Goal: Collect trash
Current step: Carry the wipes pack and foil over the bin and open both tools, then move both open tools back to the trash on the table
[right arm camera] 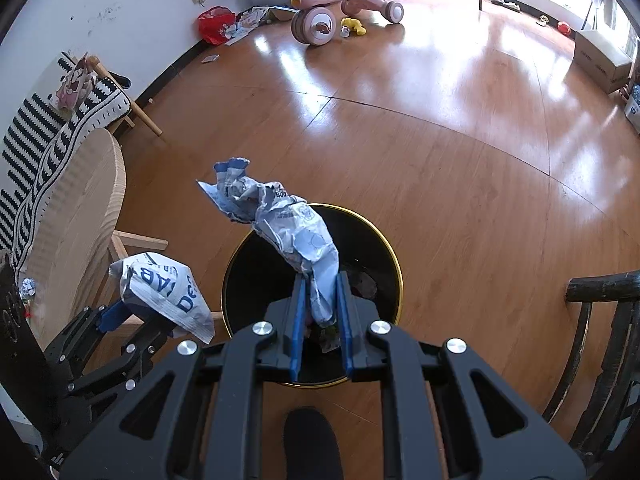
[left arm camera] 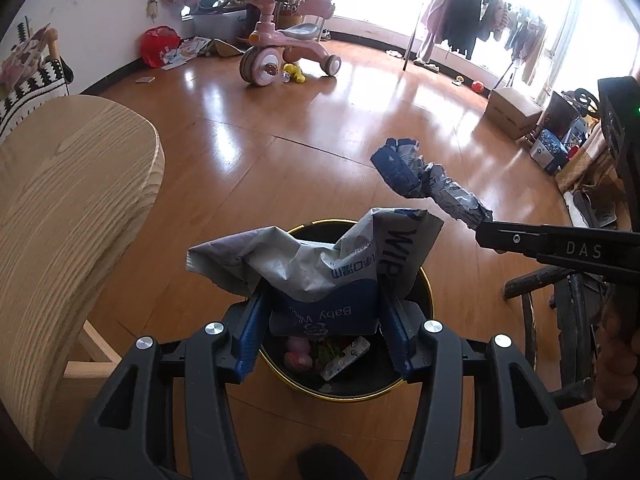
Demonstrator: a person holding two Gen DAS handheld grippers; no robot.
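A black bin with a gold rim (left arm camera: 348,398) stands on the wood floor right below both grippers. My left gripper (left arm camera: 323,300) is shut on a white and blue baby wipes pack (left arm camera: 320,268), its blue pads pressing the pack's sides above the bin's mouth. From the right, my right gripper (left arm camera: 486,232) holds a crumpled blue and white wrapper (left arm camera: 424,178) by its end. In the right wrist view that gripper (right arm camera: 321,280) is shut on the wrapper (right arm camera: 296,228) over the bin (right arm camera: 394,264). The left gripper (right arm camera: 120,314) with the pack (right arm camera: 160,292) sits at the lower left.
Some trash (left arm camera: 344,356) lies inside the bin. A light wooden table (left arm camera: 60,220) stands close on the left, a dark wooden chair (left arm camera: 560,320) on the right. A pink tricycle (left arm camera: 276,52) and a cardboard box (left arm camera: 512,110) stand far off. A dark shoe (left arm camera: 328,460) shows at the bottom.
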